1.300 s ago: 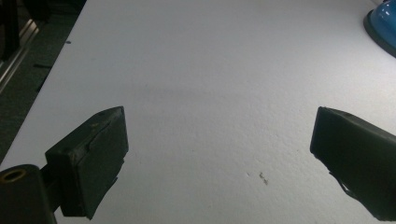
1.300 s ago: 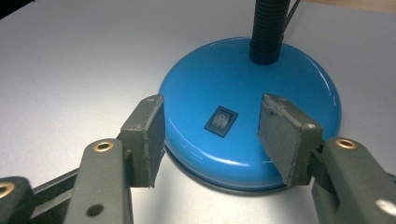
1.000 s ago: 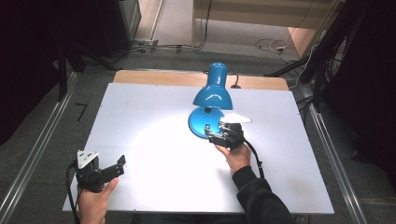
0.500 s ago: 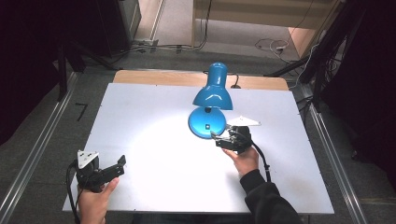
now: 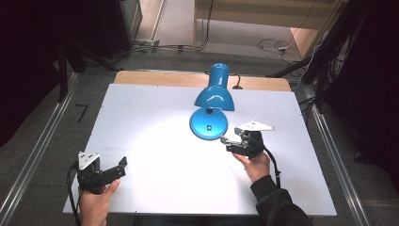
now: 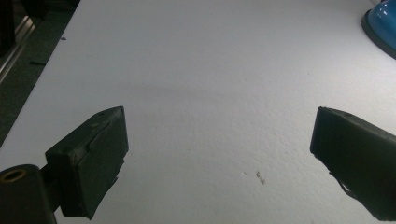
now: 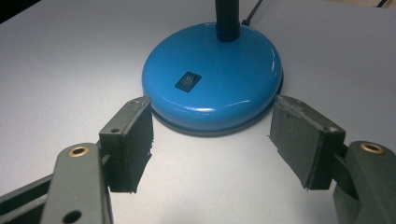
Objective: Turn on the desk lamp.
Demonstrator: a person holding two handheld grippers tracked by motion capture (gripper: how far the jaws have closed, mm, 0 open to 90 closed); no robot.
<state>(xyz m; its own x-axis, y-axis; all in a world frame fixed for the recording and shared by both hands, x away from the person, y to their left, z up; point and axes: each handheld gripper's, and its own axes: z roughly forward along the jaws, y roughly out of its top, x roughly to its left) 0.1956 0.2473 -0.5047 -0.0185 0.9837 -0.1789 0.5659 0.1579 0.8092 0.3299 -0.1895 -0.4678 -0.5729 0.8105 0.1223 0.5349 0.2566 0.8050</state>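
A blue desk lamp stands lit at the middle rear of the white table [image 5: 150, 108], its shade [image 5: 215, 96] bent over its round base [image 5: 208, 125]. My right gripper [image 5: 226, 143] sits just right of that base, pointing at it. In the right gripper view its jaws [image 7: 212, 126] stand open in front of the base [image 7: 219, 74] and its black rocker switch [image 7: 187, 80]; they have just been opening, and nothing is between them. My left gripper [image 5: 121, 168] rests at the front left, open over bare table [image 6: 219, 140], with the base edge [image 6: 383, 23] far off.
The lamp's black cord [image 5: 237, 86] runs off the back onto a wooden strip [image 5: 155, 78]. Metal rails [image 5: 42, 141] run along both sides of the table. Cables lie on the floor beyond.
My right gripper has drawn back from the lamp base, moving right, and its jaws are a little wider. The left gripper has stayed in place.
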